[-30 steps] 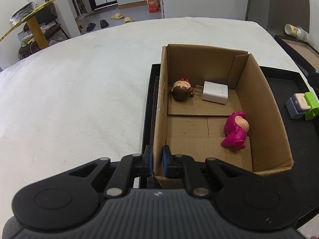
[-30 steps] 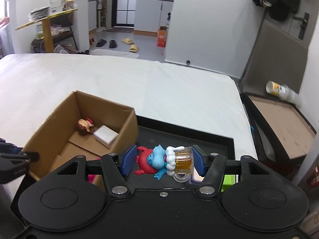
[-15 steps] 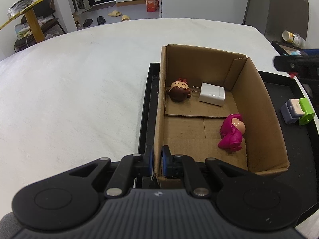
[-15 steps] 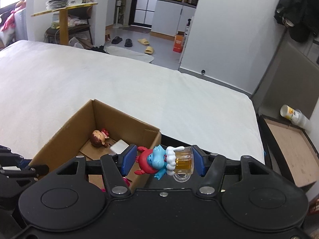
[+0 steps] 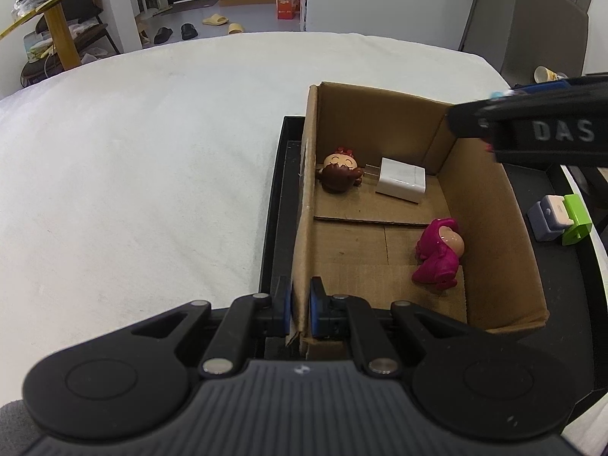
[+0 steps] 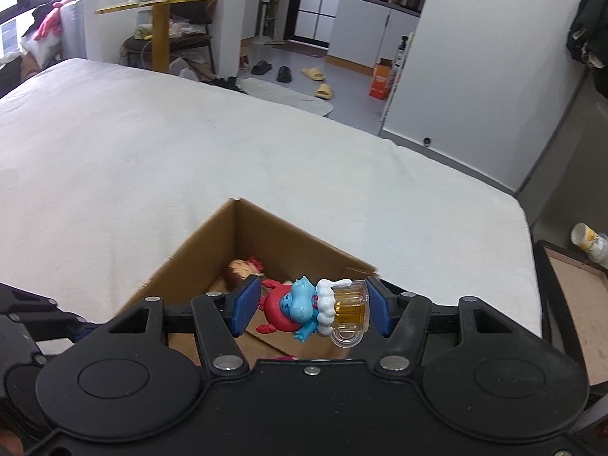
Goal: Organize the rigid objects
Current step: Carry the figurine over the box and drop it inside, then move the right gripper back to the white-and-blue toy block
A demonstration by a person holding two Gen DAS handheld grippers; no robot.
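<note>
An open cardboard box (image 5: 490, 228) stands on a black tray (image 5: 275, 205). Inside lie a brown-haired doll (image 5: 339, 170), a white charger (image 5: 399, 179) and a magenta figure (image 5: 439, 255). My left gripper (image 5: 300, 309) is shut on the box's near left wall. My right gripper (image 6: 309, 311) is shut on a blue and red figure with a beer mug (image 6: 315, 308), held above the box (image 6: 212, 243). The doll (image 6: 243, 269) shows below it. The right gripper's side (image 5: 532, 129) enters the left wrist view over the box's far right corner.
A small lilac and white toy (image 5: 547, 216) and a green block (image 5: 577, 224) lie on the tray right of the box. The tray sits on a wide white cloth surface (image 5: 133, 159). A paper cup (image 6: 591, 241) lies on a wooden-bottomed tray at the right.
My right gripper has carried the blue figure leftward from over the tray to over the box and now shows in the left wrist view. The left gripper has kept its grip on the box wall.
</note>
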